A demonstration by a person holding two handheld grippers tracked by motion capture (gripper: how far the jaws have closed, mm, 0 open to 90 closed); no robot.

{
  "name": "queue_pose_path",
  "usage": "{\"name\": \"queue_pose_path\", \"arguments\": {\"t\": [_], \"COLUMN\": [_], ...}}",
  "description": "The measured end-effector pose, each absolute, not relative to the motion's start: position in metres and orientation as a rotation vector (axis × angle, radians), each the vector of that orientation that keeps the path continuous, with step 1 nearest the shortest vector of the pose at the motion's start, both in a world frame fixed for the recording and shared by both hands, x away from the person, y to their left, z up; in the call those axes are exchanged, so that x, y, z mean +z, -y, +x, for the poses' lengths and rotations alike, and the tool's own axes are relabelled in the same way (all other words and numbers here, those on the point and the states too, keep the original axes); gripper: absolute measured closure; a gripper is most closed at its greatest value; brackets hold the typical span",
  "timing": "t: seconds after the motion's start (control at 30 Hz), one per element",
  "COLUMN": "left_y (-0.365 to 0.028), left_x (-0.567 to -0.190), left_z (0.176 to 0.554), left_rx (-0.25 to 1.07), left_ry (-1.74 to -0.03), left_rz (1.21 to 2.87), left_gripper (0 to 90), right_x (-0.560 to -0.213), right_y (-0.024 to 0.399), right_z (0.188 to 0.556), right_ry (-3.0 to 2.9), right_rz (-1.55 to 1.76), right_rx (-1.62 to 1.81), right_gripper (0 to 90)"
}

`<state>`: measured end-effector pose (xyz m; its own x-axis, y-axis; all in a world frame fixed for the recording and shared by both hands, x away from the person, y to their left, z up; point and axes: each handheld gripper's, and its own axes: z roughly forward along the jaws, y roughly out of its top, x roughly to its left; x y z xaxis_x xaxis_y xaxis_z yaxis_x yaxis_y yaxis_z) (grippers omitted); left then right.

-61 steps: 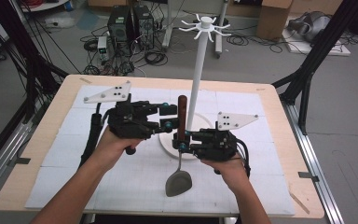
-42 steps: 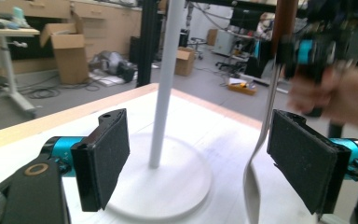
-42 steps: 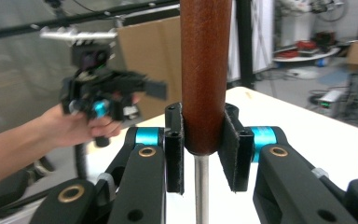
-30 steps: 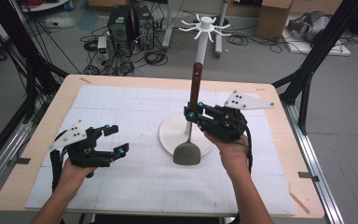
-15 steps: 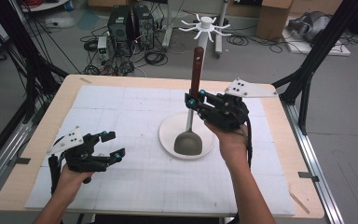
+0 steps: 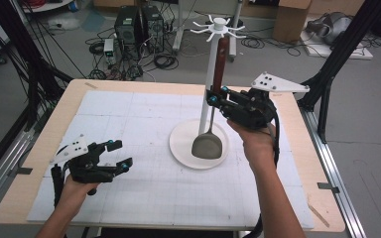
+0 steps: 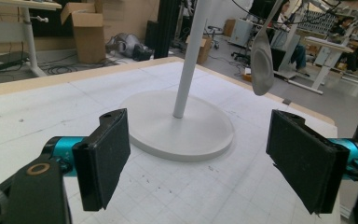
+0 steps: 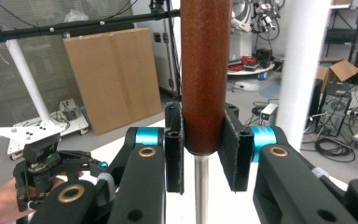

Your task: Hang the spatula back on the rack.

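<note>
The right gripper [image 6: 214, 95] pinches the ladle [image 6: 207, 145] by its wooden handle, bowl above the stand's base [image 6: 183, 144]. Lift straight, then hook it. Left gripper [image 6: 114, 154] idles on the desk [image 6: 144, 193], fingers spread.

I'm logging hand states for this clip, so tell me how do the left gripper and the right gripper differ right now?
The left gripper has its jaws wide apart and holds nothing; the right gripper is shut on the brown handle of the spatula. The left sits low near the table's front left; the right is raised beside the white stand, the spatula blade hanging over its base. Both are black with blue joints.
</note>
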<state>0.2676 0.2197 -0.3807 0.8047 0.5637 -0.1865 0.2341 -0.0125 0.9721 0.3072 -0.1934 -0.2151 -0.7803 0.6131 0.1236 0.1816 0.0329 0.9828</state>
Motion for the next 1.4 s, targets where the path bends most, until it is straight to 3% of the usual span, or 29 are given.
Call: {"name": "queue_pose_path", "arguments": {"t": [1.03, 1.07, 1.1, 1.4], "left_y": [-0.224, -0.225, -0.225, -0.234], "left_x": [-0.385, -0.385, -0.385, -0.391], "left_z": [0.269, 0.270, 0.270, 0.272], "left_rx": [0.279, 0.283, 0.281, 0.323], "left_ry": [-0.675, -0.672, -0.681, -0.720], "left_rz": [1.589, 1.592, 1.582, 1.571], "left_gripper": [21.9, 21.9, 21.9, 22.0], "right_x": [-0.217, -0.218, -0.219, -0.263], "right_y": [0.201, 0.202, 0.203, 0.223], "right_z": [0.335, 0.334, 0.333, 0.301], "right_ry": [-2.045, -2.042, -2.030, -2.018], "right_rz": [0.871, 0.876, 0.890, 0.862], "right_rx": [1.796, 1.801, 1.794, 1.507], "right_gripper": [72.0, 65.9, 54.3, 24.4]}}
